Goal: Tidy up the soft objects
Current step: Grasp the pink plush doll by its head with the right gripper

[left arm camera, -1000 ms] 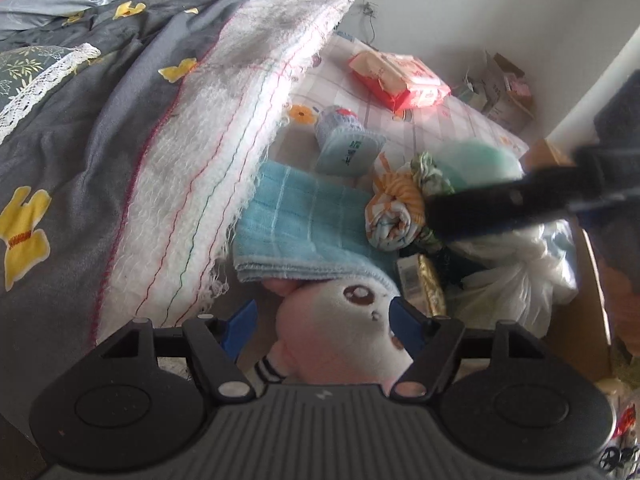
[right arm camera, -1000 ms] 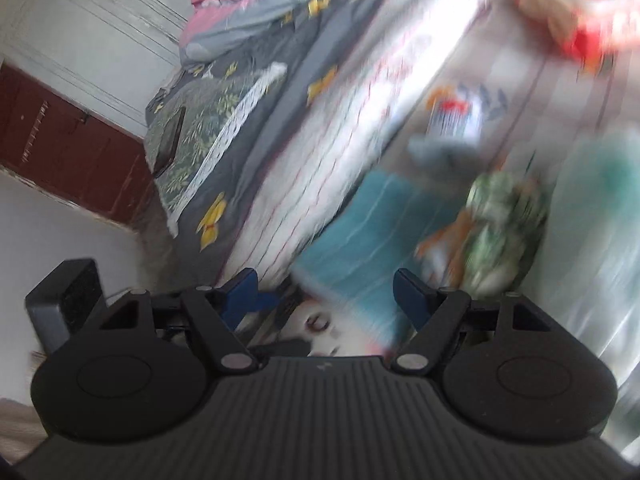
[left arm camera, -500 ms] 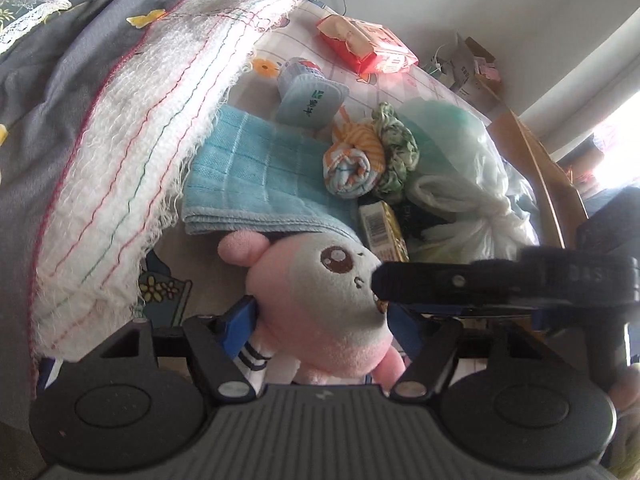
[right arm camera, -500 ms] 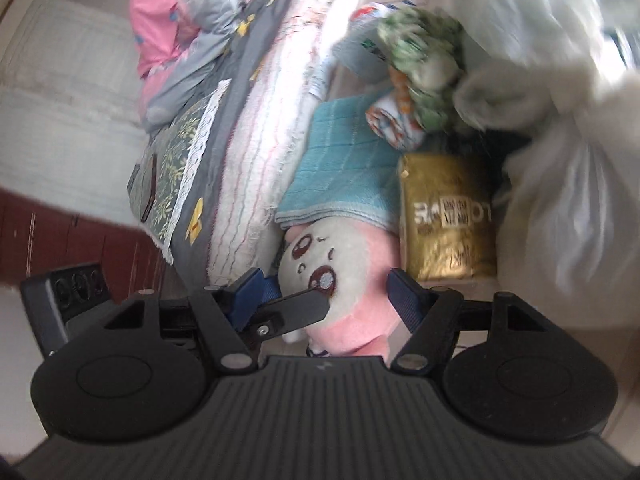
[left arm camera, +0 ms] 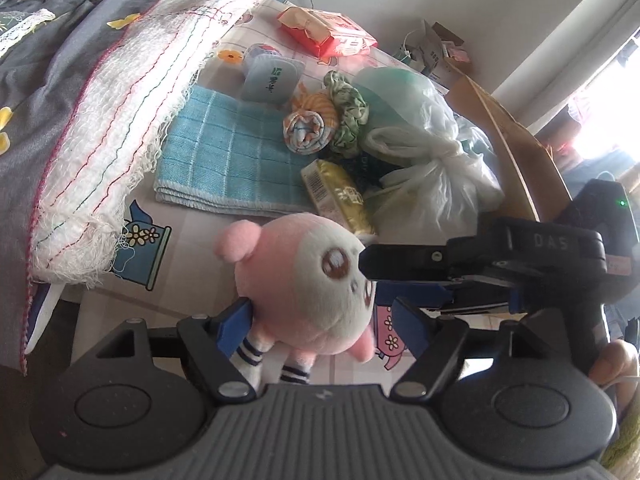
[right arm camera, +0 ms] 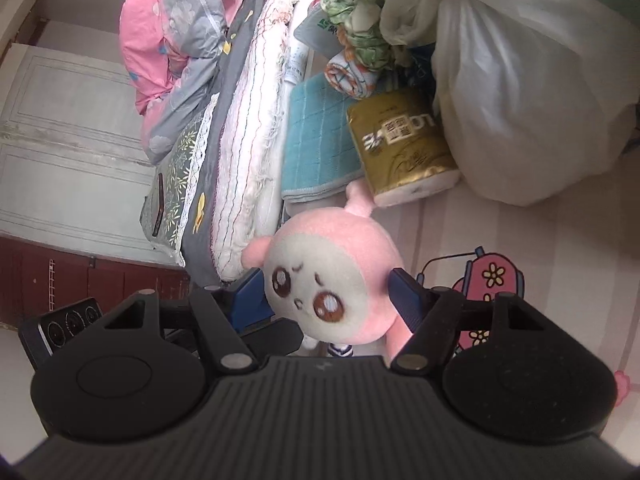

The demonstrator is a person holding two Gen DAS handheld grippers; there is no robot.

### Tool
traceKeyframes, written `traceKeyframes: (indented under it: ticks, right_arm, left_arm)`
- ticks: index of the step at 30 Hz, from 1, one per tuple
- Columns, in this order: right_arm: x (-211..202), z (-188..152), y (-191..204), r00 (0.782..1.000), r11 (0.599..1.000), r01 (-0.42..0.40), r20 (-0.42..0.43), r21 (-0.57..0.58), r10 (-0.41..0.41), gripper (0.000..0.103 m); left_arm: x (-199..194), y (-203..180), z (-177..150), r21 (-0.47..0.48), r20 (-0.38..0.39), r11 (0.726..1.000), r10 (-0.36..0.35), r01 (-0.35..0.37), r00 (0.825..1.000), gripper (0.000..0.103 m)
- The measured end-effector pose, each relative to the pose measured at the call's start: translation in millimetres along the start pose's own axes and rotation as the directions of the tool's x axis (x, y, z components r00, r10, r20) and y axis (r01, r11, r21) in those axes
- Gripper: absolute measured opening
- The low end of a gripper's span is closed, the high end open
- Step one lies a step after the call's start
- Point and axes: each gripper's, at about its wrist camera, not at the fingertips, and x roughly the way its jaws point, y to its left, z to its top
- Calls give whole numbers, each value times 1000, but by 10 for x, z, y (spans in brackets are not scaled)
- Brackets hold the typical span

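Note:
A pink plush toy point(left arm camera: 304, 280) with a white face hangs upright, legs dangling, between my left gripper's point(left arm camera: 320, 316) fingers. The left pad touches its side, the right pad stands apart, and these jaws are opening. My right gripper point(right arm camera: 328, 288) faces the plush toy point(right arm camera: 332, 280) and has a pad pressed on each side of its head. In the left wrist view the right gripper point(left arm camera: 384, 276) reaches in from the right. A folded blue towel point(left arm camera: 228, 156), a rolled striped cloth point(left arm camera: 308, 128) and a green crumpled cloth point(left arm camera: 348, 116) lie behind on the patterned sheet.
A gold tissue pack point(left arm camera: 340, 196) and a tied white plastic bag point(left arm camera: 432, 160) lie right of the towel. A grey tissue pack point(left arm camera: 272, 80) and a red wipes pack point(left arm camera: 324, 32) lie farther back. A white fringed blanket point(left arm camera: 132, 120) borders the left; a cardboard box point(left arm camera: 520, 152) stands right.
The plush has come up from under the towel's edge and now hangs upright. My right gripper swung in from the right, rolled, and came around the plush's head.

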Motion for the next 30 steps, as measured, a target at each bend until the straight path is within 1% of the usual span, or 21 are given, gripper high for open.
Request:
traceKeyframes:
  ticks: [2, 6, 8, 9, 12, 13, 15, 18, 24, 27, 30]
  right_arm:
    - [29, 15, -27, 1000, 1000, 18, 19, 6, -18, 69]
    - [151, 106, -88, 999, 1000, 10, 34, 19, -11, 69]
    - [226, 154, -115, 999, 1000, 12, 31, 28, -13, 71]
    - [265, 168, -132, 1000, 999, -4, 25, 33, 3, 71]
    - [375, 192, -224, 998, 994, -54, -3, 96, 55, 71]
    - [395, 181, -231, 998, 992, -65, -10, 107, 66, 69]
    - [412, 137, -206, 997, 991, -77, -22, 108, 80, 69]
    - [353, 70, -120, 996, 993, -81, -23, 83, 83, 69]
    - [96, 8, 109, 991, 990, -137, 4, 21, 137, 69]
    - [-134, 22, 241, 986, 986, -163, 43, -19, 164, 69]
    - [-461, 55, 323, 979, 984, -163, 110, -72, 170, 69]
  left_arm:
    - [40, 14, 26, 6, 14, 1000, 21, -22, 1000, 78]
    - [134, 68, 83, 14, 18, 998, 61, -61, 998, 79]
    - [177, 113, 106, 3, 18, 998, 61, -61, 998, 80]
    - [191, 145, 112, -11, 13, 998, 57, -57, 998, 81]
    - [174, 163, 92, -23, 8, 999, 49, -49, 999, 80]
    - [160, 155, 72, -25, 3, 999, 46, -46, 999, 79]
    - [106, 128, 31, -19, 0, 999, 46, -46, 999, 79]
    - [-34, 62, -26, -3, 21, 999, 50, -50, 999, 79]
    - [-392, -178, -29, 54, 96, 997, 53, -59, 994, 79]
    - [-520, -377, 38, 103, 141, 993, 41, -56, 989, 79]
    - [-559, -676, 153, 176, 169, 984, 12, -42, 986, 79]
